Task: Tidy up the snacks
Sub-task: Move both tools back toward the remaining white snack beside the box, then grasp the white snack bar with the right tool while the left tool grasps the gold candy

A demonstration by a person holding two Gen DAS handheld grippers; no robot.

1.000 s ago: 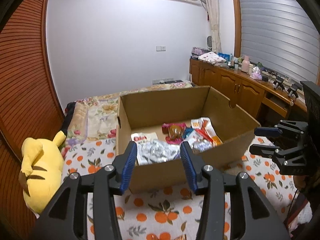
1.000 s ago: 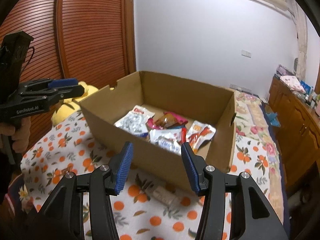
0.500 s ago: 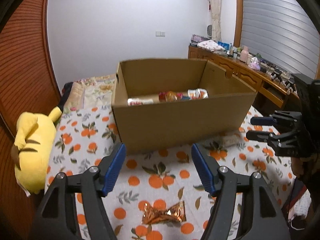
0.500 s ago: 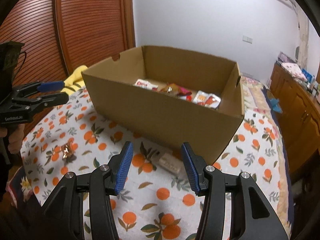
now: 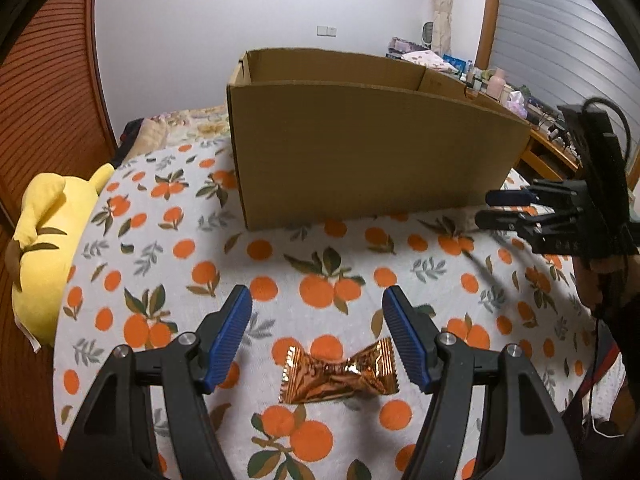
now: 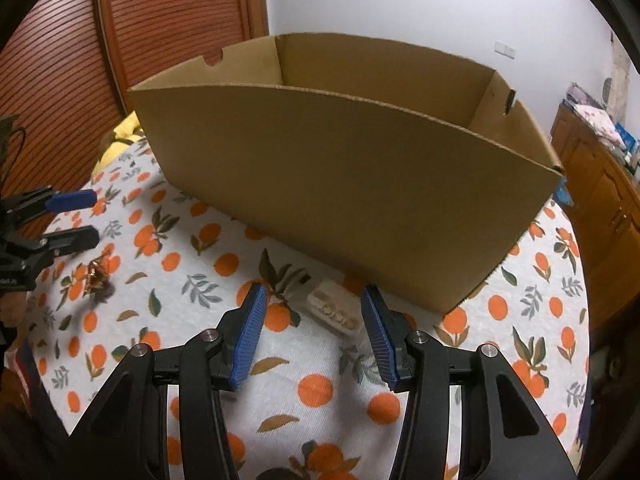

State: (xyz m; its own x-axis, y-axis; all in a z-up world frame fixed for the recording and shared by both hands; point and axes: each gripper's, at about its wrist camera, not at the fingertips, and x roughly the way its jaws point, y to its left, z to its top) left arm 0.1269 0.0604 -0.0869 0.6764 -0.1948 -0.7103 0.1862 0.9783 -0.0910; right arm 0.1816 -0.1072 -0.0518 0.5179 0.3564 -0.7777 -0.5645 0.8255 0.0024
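A gold foil candy [image 5: 340, 372] lies on the orange-print cloth [image 5: 280, 264], low between the fingers of my left gripper [image 5: 317, 300], which is open and not touching it. In the right wrist view a pale snack packet [image 6: 334, 314] lies on the cloth at the foot of the cardboard box [image 6: 340, 184]. My right gripper [image 6: 314, 292] hovers open just in front of it, pads apart from it. The box [image 5: 360, 148] stands behind both, its inside hidden by the near wall. Each gripper shows in the other's view: the right gripper [image 5: 492, 208], the left gripper [image 6: 86, 218] over the candy [image 6: 96, 276].
A yellow plush toy [image 5: 44, 248] lies at the cloth's left edge by a slatted wooden door [image 5: 40, 100]. A wooden cabinet [image 6: 600, 200] with clutter on top runs along the right. A person's hand [image 5: 600, 280] holds the right gripper.
Both grippers have sunk from above the box to near the cloth. The snacks inside the box dropped out of sight. The left jaws opened wider and the candy came into view.
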